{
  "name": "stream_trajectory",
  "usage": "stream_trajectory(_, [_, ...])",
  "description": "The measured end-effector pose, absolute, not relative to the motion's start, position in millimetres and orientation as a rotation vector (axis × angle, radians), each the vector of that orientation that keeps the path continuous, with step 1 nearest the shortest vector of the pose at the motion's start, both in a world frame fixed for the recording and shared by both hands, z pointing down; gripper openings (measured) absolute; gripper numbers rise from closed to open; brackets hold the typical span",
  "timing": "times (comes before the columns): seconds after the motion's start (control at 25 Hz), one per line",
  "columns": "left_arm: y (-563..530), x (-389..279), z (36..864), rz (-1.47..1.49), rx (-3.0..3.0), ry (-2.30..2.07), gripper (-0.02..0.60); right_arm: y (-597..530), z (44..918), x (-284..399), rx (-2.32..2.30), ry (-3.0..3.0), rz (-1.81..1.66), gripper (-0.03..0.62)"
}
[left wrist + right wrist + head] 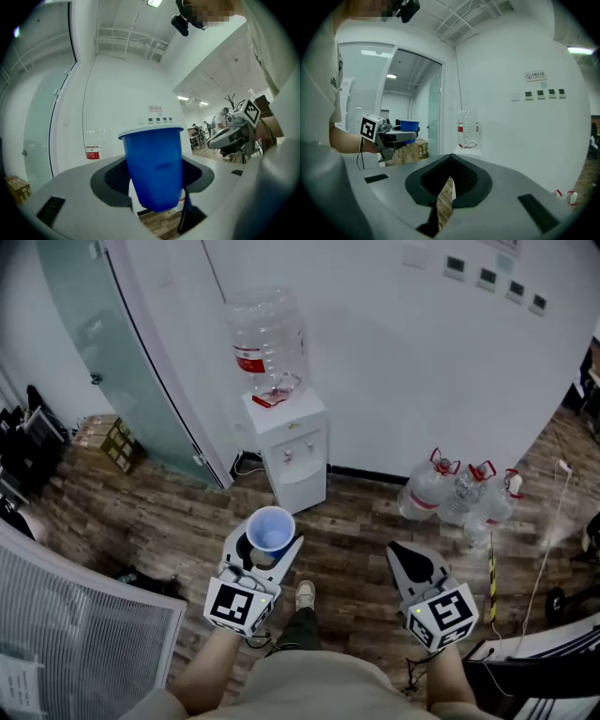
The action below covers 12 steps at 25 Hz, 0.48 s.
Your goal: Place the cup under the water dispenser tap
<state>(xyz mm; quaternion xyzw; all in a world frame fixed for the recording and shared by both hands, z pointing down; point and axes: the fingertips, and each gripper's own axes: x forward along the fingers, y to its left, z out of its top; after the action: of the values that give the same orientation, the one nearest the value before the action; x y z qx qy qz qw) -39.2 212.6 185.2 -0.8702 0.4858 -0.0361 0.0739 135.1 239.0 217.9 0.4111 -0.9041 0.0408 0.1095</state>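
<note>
A blue plastic cup (pixel 271 529) stands upright between the jaws of my left gripper (pixel 268 546), which is shut on it. In the left gripper view the cup (pixel 154 168) fills the middle, gripped on both sides. The white water dispenser (pixel 292 448) with its nearly empty bottle (pixel 267 338) stands against the wall ahead, well apart from the cup. My right gripper (pixel 401 554) hangs to the right, shut and holding nothing. In the right gripper view its jaws (pixel 450 160) meet at the tips, with the bottle (pixel 467 129) far off.
Three spare water bottles (pixel 459 488) stand on the wooden floor right of the dispenser. A glass door (pixel 112 362) and a cardboard box (pixel 111 439) are at the left. A cable (pixel 548 549) trails at the right. The person's shoe (pixel 305 594) is below the cup.
</note>
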Motion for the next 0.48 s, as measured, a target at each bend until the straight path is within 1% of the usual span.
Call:
stream_trajectory(0.24, [138, -52, 196, -0.151, -2.642, 1.400, 0.281, 161, 215, 103, 1.177, -2.668, 0.147, 0.006])
stream_trajectory(0.48, [47, -79, 205, -0.163, -2.690, 1.391, 0.281, 68, 211, 68, 1.174, -2.681, 0.200, 0.006])
